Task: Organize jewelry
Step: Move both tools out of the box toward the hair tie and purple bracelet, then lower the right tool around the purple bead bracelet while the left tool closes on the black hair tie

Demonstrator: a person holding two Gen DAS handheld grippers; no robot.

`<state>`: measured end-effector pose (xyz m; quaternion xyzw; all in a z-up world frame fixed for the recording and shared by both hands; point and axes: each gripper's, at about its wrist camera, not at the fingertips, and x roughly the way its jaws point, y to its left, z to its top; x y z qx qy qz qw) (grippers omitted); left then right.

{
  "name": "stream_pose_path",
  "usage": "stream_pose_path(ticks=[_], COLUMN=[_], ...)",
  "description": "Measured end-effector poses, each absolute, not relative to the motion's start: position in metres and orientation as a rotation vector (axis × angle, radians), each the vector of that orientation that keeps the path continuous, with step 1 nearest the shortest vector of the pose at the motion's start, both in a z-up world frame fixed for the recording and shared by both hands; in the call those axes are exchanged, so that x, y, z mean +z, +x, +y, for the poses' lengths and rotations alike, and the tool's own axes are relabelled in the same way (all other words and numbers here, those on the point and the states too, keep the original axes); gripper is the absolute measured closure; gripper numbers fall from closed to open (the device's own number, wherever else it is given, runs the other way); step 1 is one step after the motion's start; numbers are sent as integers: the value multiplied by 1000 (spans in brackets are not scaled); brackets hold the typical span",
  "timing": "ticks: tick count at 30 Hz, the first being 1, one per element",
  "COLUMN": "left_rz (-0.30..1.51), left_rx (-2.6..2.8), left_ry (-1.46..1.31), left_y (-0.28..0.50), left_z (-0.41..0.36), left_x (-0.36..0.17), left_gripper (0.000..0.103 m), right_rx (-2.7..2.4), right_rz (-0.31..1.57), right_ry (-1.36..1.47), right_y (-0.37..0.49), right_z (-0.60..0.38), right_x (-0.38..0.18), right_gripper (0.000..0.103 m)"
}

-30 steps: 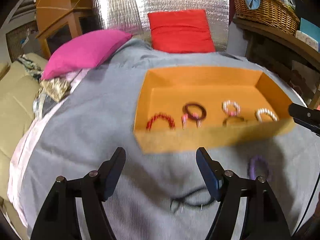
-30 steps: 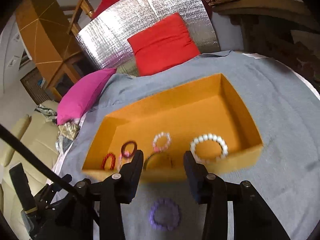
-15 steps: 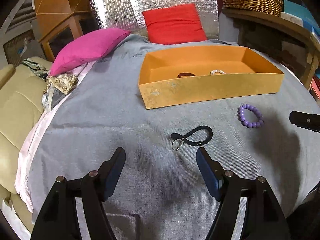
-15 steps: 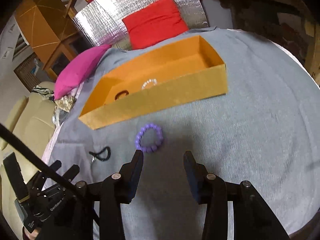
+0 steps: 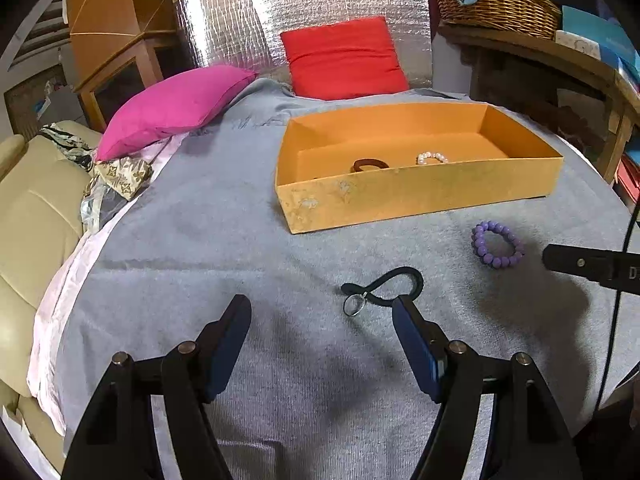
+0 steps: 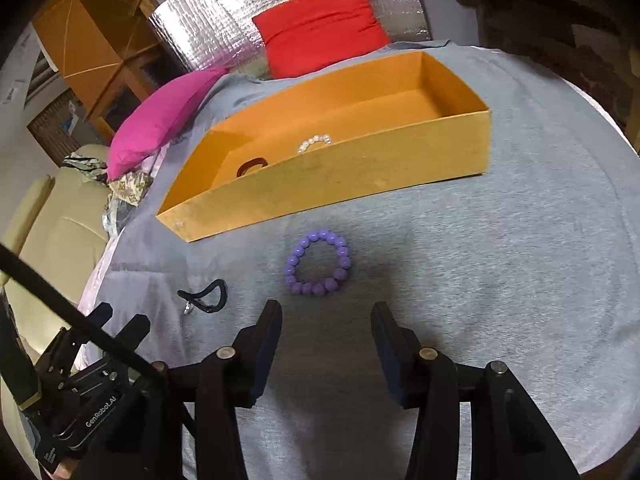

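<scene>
Your left gripper hangs low over a grey cloth that covers the table, its jaws spread wide and holding nothing. Just ahead of its right finger lies a black cord looped on the cloth, with a small metal ring at one end.

Your right gripper is also spread open and empty. A purple bead bracelet lies flat on the cloth just in front of it, roughly centred between the two fingers but not touching them.

Beyond both pieces sits a shallow orange box, its long side facing you. Inside it you can make out a dark brown ring-shaped bracelet and a white bead bracelet, side by side and apart from each other; the front wall hides the nearer part of the floor.

Behind the box, a red cushion leans on a silver foil panel, and a pink cushion lies to the left. A wicker basket stands on a shelf at the far right.
</scene>
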<state>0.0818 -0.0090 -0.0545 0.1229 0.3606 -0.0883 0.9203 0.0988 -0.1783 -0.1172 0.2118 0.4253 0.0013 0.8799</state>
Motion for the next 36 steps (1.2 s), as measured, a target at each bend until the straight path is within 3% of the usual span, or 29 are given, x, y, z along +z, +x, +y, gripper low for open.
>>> stream_pose_path(ticks=[15, 28, 36], left_rz=[761, 996, 997], left_rx=[-181, -182, -211], left_ry=[284, 194, 120], left_y=[88, 117, 130], left_z=[-12, 8, 7], left_x=[-61, -96, -96], left_gripper=[29, 29, 29], right_rx=[1, -41, -45], right_rz=[917, 972, 937], right_ry=[407, 453, 488], right_y=[112, 119, 124], right_z=[-165, -177, -195], right_x=[-122, -136, -132], right_gripper=[52, 52, 52])
